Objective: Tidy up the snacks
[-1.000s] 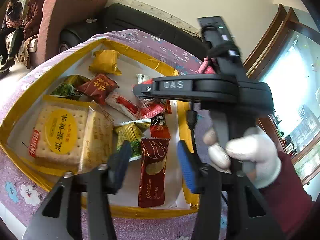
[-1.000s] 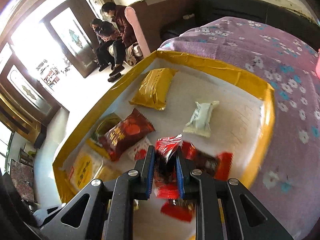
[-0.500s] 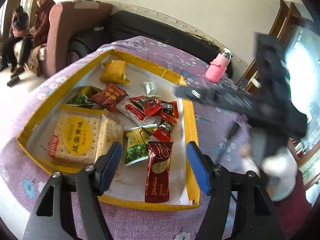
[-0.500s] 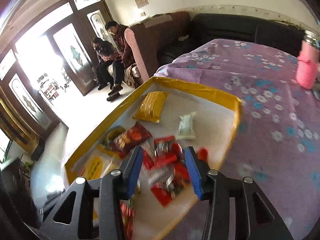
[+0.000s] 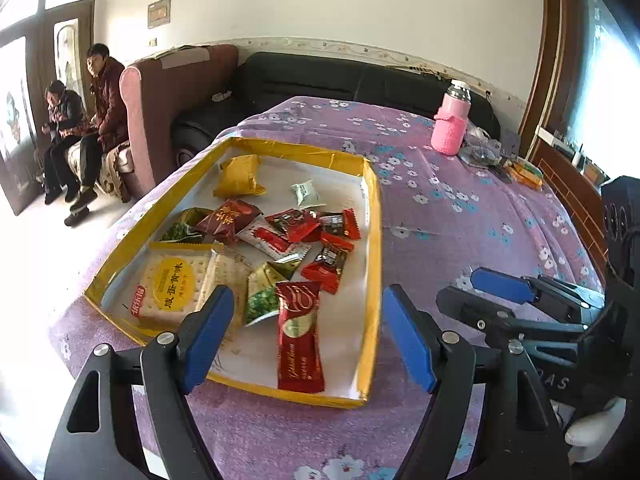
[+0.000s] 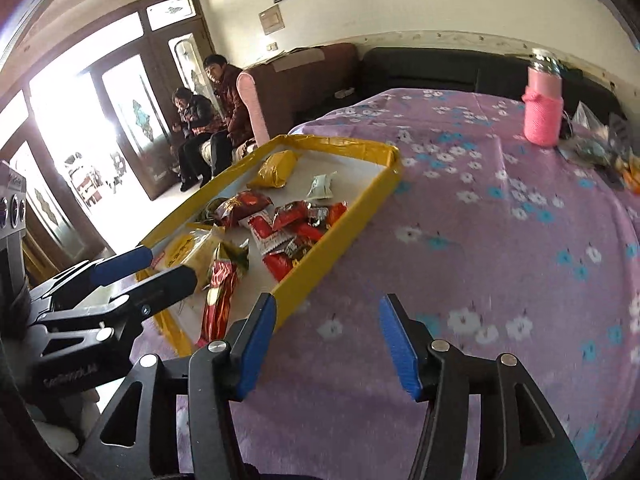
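Snacks (image 5: 296, 224) now all lie in the yellow-rimmed tray (image 5: 374, 248) at frame centre, since the right tongs (image 6: 326, 344) dropped their red packet and, like the left tongs (image 5: 308, 336), pulled back gaping and empty, so sorting looks finished.

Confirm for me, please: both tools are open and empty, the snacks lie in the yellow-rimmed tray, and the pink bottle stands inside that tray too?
Not quite. The pink bottle stands outside the yellow-rimmed tray, on the purple flowered cloth well beyond its far corner, as the left wrist view shows. The rest holds: the left tool and right tool are open and empty, and the snacks lie in the tray.
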A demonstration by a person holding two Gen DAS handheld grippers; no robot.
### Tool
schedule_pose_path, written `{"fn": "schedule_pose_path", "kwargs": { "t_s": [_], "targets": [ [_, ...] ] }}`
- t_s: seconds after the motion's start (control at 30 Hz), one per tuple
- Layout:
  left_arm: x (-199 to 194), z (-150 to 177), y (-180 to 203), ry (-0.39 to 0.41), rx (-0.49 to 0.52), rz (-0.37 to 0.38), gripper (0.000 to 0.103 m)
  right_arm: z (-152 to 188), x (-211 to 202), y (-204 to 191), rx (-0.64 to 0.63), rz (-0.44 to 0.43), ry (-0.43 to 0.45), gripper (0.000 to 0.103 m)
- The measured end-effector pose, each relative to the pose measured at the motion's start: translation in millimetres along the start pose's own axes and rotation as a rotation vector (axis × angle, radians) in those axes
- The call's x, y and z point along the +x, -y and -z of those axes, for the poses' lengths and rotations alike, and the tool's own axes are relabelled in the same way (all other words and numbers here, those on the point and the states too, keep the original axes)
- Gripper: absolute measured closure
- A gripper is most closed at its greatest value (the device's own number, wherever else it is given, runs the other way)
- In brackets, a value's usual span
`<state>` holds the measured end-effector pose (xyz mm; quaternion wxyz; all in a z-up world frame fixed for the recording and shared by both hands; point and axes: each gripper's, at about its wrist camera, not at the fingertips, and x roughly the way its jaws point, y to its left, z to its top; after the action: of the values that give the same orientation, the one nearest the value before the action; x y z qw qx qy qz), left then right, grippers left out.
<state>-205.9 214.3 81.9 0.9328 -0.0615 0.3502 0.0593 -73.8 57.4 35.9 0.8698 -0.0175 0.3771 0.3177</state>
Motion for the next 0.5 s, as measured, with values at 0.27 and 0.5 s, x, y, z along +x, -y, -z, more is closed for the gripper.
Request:
{"fn": "schedule_pose_path", "kwargs": {
  "t_s": [0.27,0.5],
  "targets": [
    [-2.0,0.9,18.8,-0.012,0.04,-0.023,0.023,15.1,-14.0,9.3,0.032,-0.015,0.021,0.044],
    [3.5,3.8,30.5,-0.039,0.061,-0.032,0.023,22.3,-19.6,17.0,0.05,-0.013,0.03,0.044]
  ]
}}
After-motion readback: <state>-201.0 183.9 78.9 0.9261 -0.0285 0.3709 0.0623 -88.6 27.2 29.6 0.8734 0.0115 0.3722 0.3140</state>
